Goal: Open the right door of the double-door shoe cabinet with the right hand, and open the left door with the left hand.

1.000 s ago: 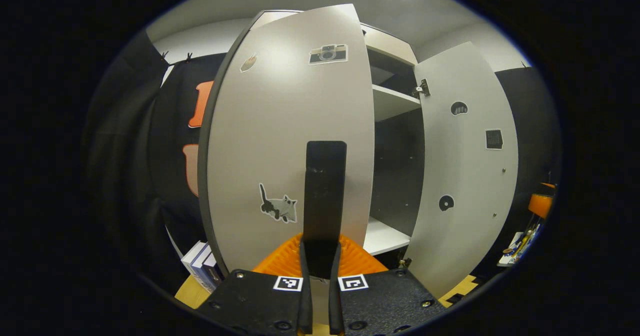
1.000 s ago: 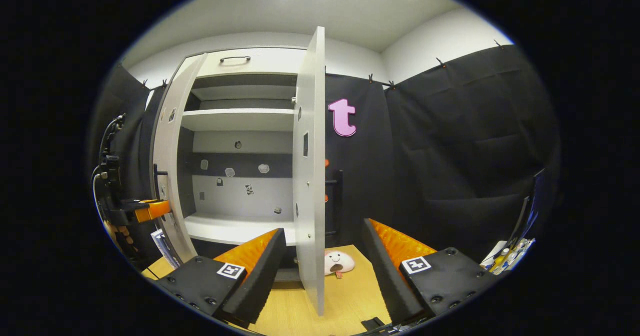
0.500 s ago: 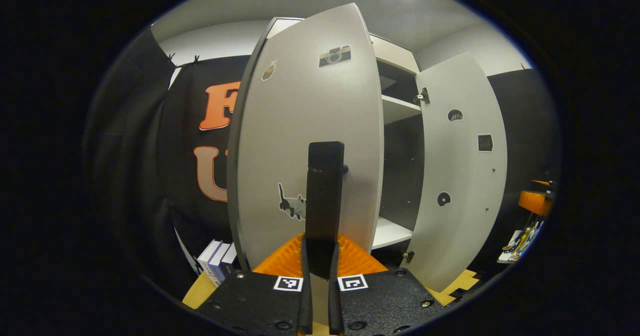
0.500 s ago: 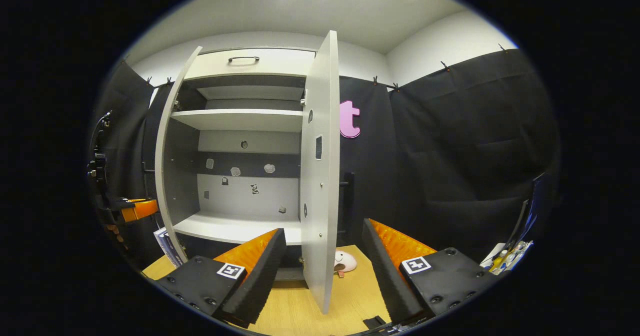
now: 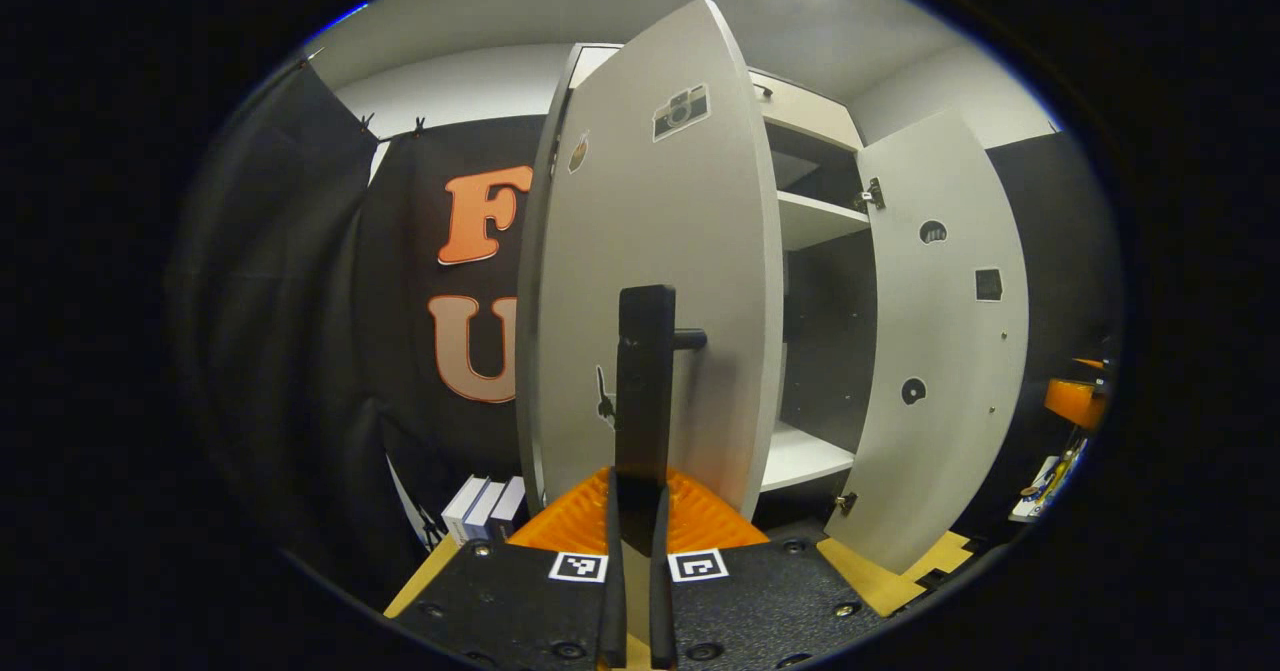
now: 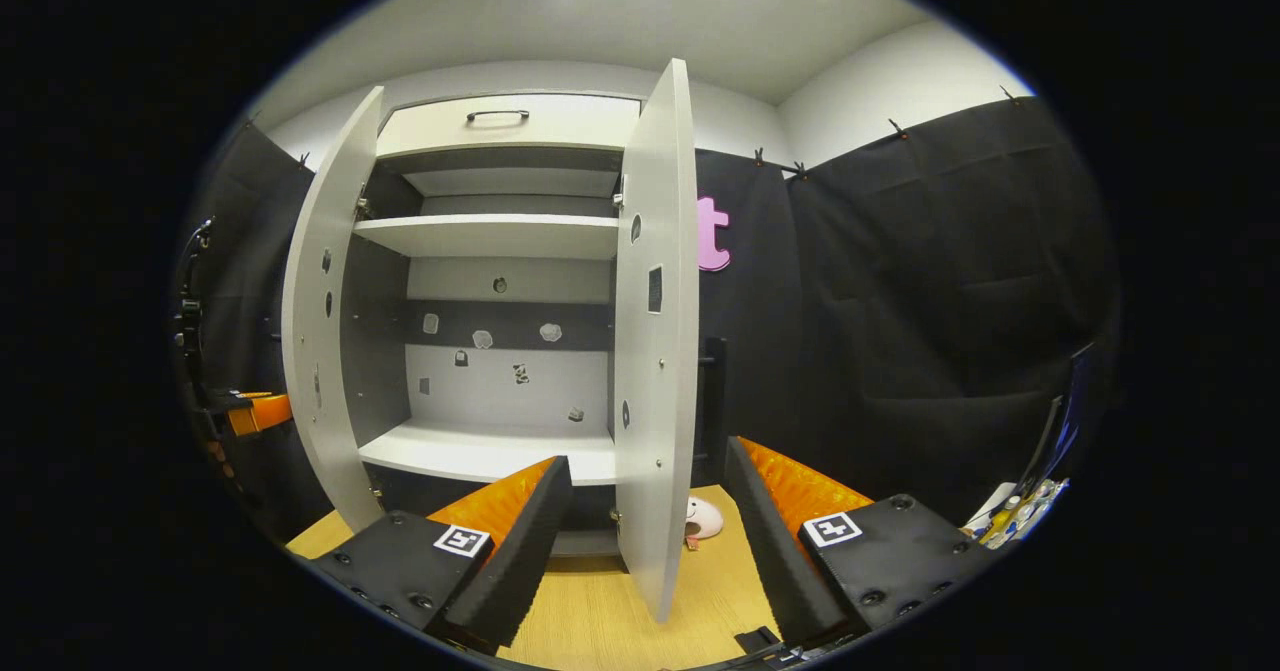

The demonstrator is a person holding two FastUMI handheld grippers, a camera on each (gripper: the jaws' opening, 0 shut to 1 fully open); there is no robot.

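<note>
**Two doors open, left one near the end of its swing**

Both doors of the shoe cabinet [image 6: 500, 281] stand swung out. In the left gripper view, the left gripper [image 5: 634, 551] has its jaws closed narrow on the black bar handle [image 5: 645, 391] of the left door [image 5: 660, 281], the handle rising straight up from between the jaws. Beyond and to the right of the jaws, the right door [image 5: 940, 351] hangs open, and a shelf [image 5: 815, 219] shows in the gap between the doors.

In the right gripper view, the right gripper [image 6: 645, 541] has its jaws spread wide and holds nothing; the right door's edge [image 6: 660, 351] stands between the jaws without visibly touching either, with a small pink toy [image 6: 703, 518] on the floor just beyond.

Judged from this, the right door's step is done and the left door's pull is in hand. Next, the left jaws should finish the arc, then let go.

Compared with a second ago, the left door has turned further outward, showing more of the booth wall to the left of the jaws, and the right door has shifted slightly.
</note>
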